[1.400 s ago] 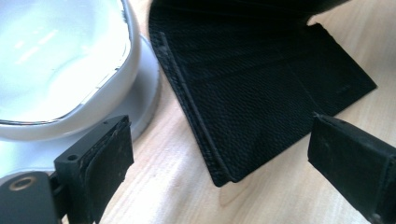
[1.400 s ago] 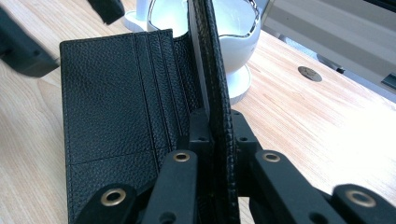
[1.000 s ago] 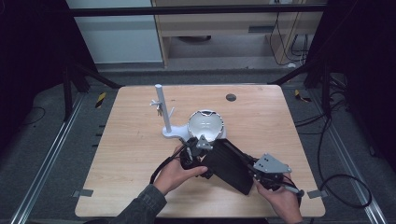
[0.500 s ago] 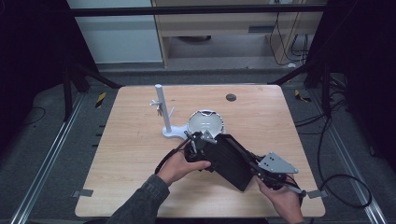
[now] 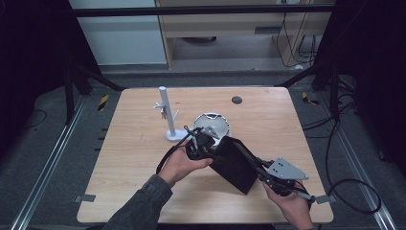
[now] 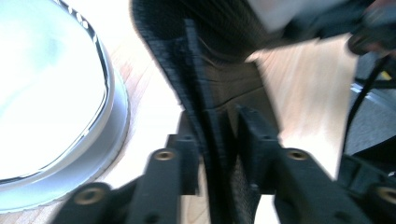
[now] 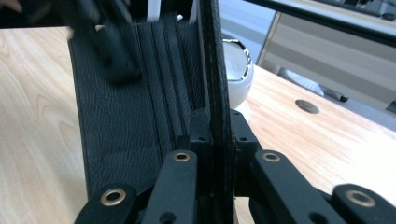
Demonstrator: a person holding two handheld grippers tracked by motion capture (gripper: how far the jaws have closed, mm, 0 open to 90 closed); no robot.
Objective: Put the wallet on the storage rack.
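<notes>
High view: a person at a wooden table (image 5: 119, 182) holds a black wallet-like case (image 5: 233, 163) up between two grippers, just in front of a round white and silver bowl-shaped object (image 5: 214, 123). The left gripper (image 5: 200, 143) grips the case's upper left end; its fingertips are buried in dark shapes there and hard to separate from the case. The right gripper (image 5: 265, 173), under its grey three-cornered plate, meets the case's lower right edge, and the hand (image 5: 292, 207) behind it is cut off by the frame's bottom. A white post on a round base (image 5: 166, 115) stands just left of the bowl, and a small dark disc (image 5: 236, 100) lies well apart toward the far edge.

Left gripper view: the two black jaws are pressed onto a thin textured edge of the case (image 6: 205, 93), pinching it. The bowl's bright rim (image 6: 109, 116) fills the left, overexposed and blurred; the upper right corner is a smear of dark shapes that cannot be made out.

Right gripper view: the jaws clamp the case's upright edge (image 7: 215, 70), its ribbed inner face (image 7: 126, 126) turned left. A blurred black shape crosses the top left. The bowl (image 7: 240, 70) peeks out behind the case, mostly hidden.
</notes>
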